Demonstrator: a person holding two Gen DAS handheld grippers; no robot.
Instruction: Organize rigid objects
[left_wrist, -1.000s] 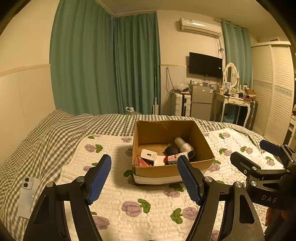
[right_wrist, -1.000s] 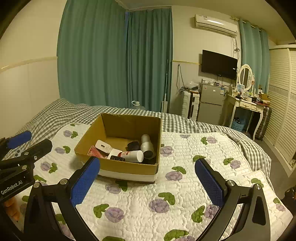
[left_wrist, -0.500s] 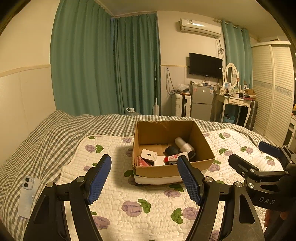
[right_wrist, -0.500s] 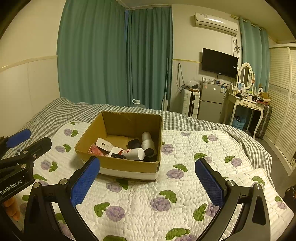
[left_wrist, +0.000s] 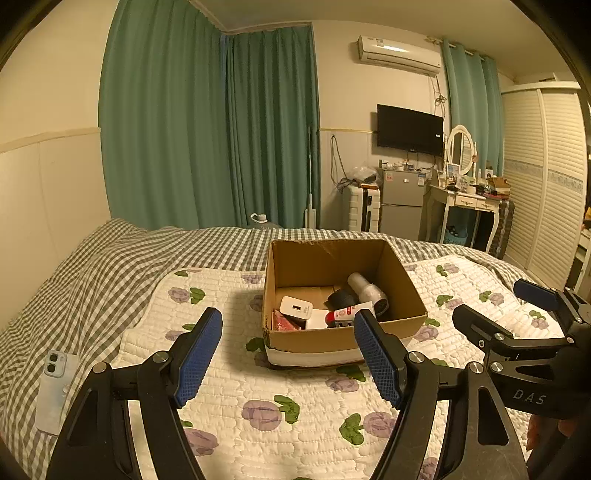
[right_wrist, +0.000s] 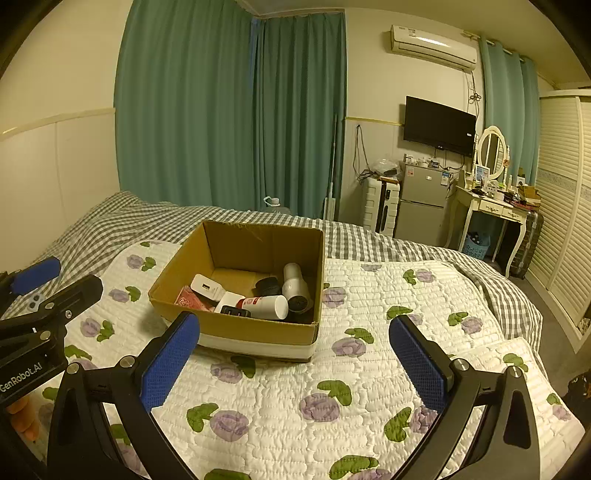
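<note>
Rigid objects all boxed on bed, apparently nothing left; both grippers wide open, empty.

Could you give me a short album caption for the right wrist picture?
Open right gripper hangs above a flowered quilt, facing a cardboard box of small things.

Floral quilted bedspread over a grey checked sheet, pale phone lying face down at the bed's left edge, teal curtains, wall air conditioner, black television, small fridge, white dressing table with oval mirror, louvred wardrobe doors
</note>
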